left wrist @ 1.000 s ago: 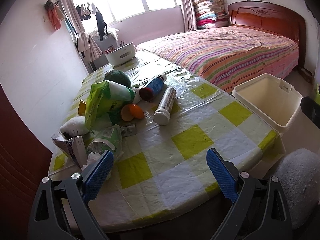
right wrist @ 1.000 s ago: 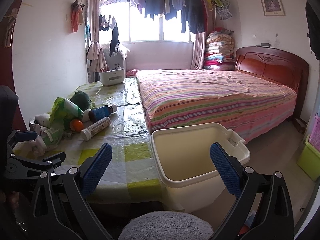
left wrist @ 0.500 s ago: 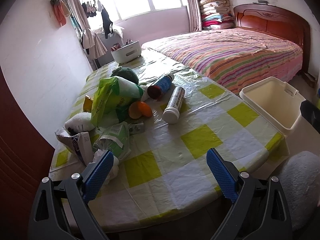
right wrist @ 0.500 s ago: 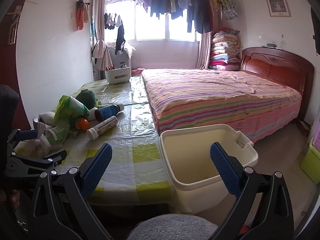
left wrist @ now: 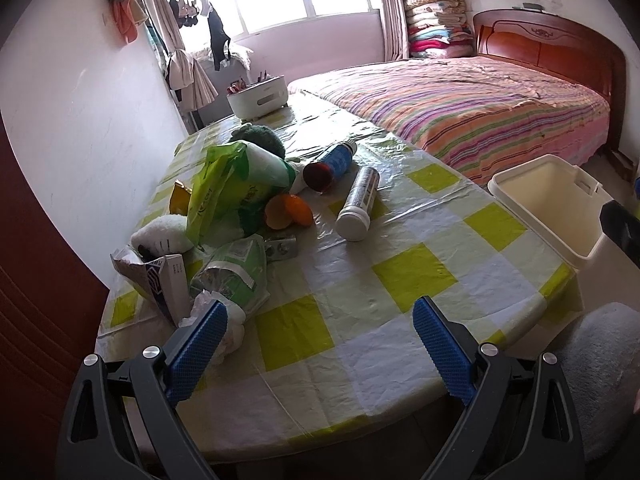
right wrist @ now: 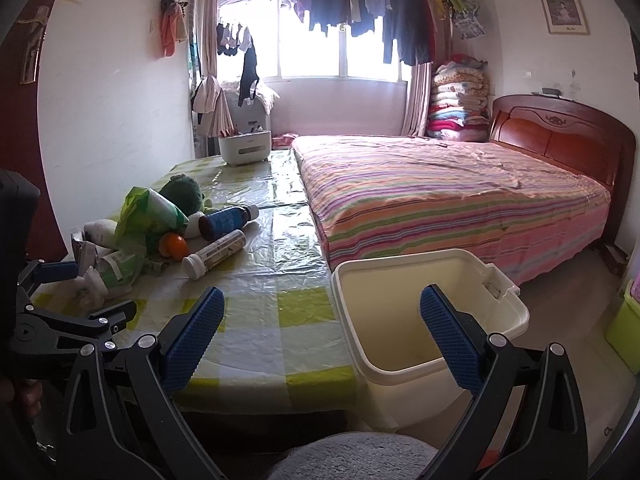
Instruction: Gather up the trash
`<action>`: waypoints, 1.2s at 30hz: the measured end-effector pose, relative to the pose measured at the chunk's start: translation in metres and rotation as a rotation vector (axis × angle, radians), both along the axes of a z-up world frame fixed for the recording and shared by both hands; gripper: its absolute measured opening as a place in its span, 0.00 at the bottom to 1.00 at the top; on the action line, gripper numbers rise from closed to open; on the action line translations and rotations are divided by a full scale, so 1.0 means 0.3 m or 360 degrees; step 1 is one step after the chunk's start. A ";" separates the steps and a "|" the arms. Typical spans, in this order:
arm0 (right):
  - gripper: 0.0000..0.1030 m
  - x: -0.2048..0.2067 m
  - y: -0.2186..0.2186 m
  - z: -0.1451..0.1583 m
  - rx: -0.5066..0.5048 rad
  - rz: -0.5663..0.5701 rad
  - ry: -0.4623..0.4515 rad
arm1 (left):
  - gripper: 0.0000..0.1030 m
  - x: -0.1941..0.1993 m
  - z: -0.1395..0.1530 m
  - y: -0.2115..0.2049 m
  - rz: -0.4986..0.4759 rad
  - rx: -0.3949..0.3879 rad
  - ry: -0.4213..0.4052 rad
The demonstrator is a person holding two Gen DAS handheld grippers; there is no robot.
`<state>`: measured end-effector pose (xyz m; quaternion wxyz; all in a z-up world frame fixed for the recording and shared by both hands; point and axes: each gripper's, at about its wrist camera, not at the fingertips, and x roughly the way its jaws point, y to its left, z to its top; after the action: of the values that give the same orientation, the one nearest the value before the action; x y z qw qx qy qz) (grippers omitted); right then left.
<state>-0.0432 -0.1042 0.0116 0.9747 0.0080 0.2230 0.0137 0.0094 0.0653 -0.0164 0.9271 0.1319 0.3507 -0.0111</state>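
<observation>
A pile of trash lies on the left of the checked table (left wrist: 412,276): a green plastic bag (left wrist: 232,184), a crumpled green wrapper (left wrist: 236,276), a small carton (left wrist: 168,284), an orange peel (left wrist: 288,210), a white tube bottle (left wrist: 360,204) and a blue-labelled bottle (left wrist: 332,164). The pile also shows in the right wrist view (right wrist: 148,232). A cream bin (right wrist: 424,320) stands off the table's right end. My left gripper (left wrist: 320,340) is open and empty above the table's near edge. My right gripper (right wrist: 320,328) is open and empty, near the bin.
A white caddy (left wrist: 260,96) stands at the table's far end. A green plush toy (left wrist: 260,140) lies behind the pile. A striped bed (right wrist: 440,192) runs along the table's right side. A grey cushioned stool (right wrist: 352,456) sits below. A wall is at left.
Both grippers have risen or tilted slightly, so the table and bin sit lower in view. Both stay open and empty. Nothing on the table has moved.
</observation>
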 end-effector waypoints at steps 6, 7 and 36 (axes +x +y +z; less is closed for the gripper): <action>0.94 0.009 0.009 0.001 0.0012 0.0019 0.0004 | 0.89 0.002 -0.004 0.001 -0.0003 -0.0001 0.0009; 0.94 0.010 0.010 0.002 0.0016 0.0025 0.0004 | 0.89 0.001 -0.005 0.002 -0.0003 0.0000 0.0010; 0.94 0.213 0.158 0.024 0.0167 0.0454 0.0095 | 0.89 -0.030 -0.043 0.256 0.0267 -0.0131 0.0105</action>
<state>0.0208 -0.0568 0.0188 0.9540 0.0274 0.2499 0.1633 0.0004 0.1422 -0.0294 0.9173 0.0634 0.3902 0.0479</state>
